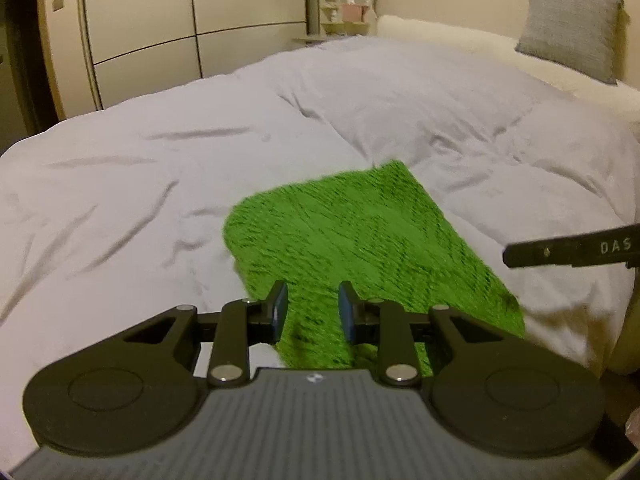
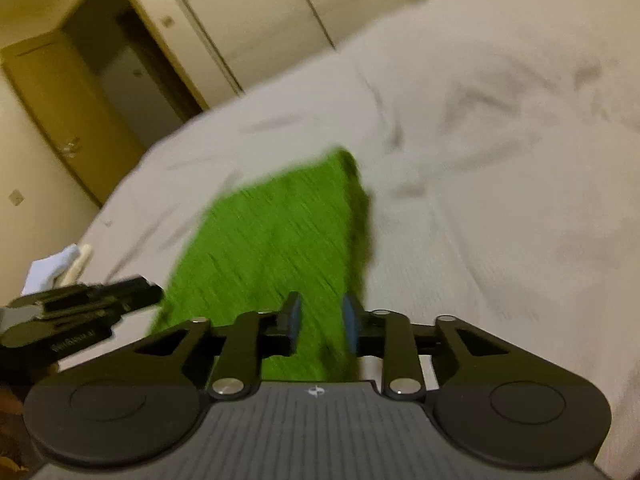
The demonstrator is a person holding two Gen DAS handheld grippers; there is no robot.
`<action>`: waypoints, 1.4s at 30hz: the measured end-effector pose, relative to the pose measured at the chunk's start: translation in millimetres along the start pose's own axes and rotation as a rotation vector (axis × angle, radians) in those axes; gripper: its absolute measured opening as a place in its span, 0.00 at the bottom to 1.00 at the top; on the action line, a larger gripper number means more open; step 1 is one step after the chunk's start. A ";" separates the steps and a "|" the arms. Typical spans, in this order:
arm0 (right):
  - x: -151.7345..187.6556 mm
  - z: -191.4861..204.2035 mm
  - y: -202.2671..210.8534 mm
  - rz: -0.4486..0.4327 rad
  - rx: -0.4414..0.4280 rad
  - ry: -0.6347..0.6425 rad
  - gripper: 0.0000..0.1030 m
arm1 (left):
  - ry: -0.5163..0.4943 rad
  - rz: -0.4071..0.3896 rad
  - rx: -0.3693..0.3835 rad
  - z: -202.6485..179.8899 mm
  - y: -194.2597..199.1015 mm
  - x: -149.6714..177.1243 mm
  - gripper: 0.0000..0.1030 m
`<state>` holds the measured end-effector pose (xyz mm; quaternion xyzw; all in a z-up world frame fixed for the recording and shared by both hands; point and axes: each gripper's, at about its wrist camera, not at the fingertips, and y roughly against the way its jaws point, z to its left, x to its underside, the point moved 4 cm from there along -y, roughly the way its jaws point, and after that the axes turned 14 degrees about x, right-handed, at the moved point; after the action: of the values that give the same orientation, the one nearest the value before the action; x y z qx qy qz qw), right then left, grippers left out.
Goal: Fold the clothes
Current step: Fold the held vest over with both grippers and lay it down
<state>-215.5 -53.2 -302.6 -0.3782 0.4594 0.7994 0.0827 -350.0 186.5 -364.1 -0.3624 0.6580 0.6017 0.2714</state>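
The white duvet (image 1: 160,184) lay broad and bare to the left of the green cloth (image 1: 352,248) and beyond its far edge, offering open room there; only shallow wrinkles and one raised fold running toward the far right broke the surface. The left gripper (image 1: 313,312) stood with its jaws apart above the cloth's near edge, nothing lodged between them; the right gripper (image 2: 320,324) stood likewise, jaws apart over the cloth's near right side. Each gripper intruded at the other's flank, narrowing the passage across the cloth's near part; the grey pillow (image 1: 572,28) and the wardrobe (image 1: 140,32) stood well apart, beyond the bed.
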 end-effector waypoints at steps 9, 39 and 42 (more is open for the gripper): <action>30.0 30.3 -39.1 -0.011 0.047 0.201 0.31 | -0.036 0.059 0.070 -6.8 -29.9 23.1 0.18; 78.2 16.4 -2.9 0.105 0.071 0.270 0.47 | -0.062 0.117 -0.102 -59.5 -2.5 53.6 0.19; 78.4 19.8 14.7 0.102 0.088 0.264 0.54 | -0.019 0.147 -0.156 -66.7 12.3 55.7 0.19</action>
<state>-287.9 -62.6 -340.3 -0.4523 0.5194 0.7250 -0.0030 -387.5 112.3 -392.3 -0.3275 0.6313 0.6728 0.2039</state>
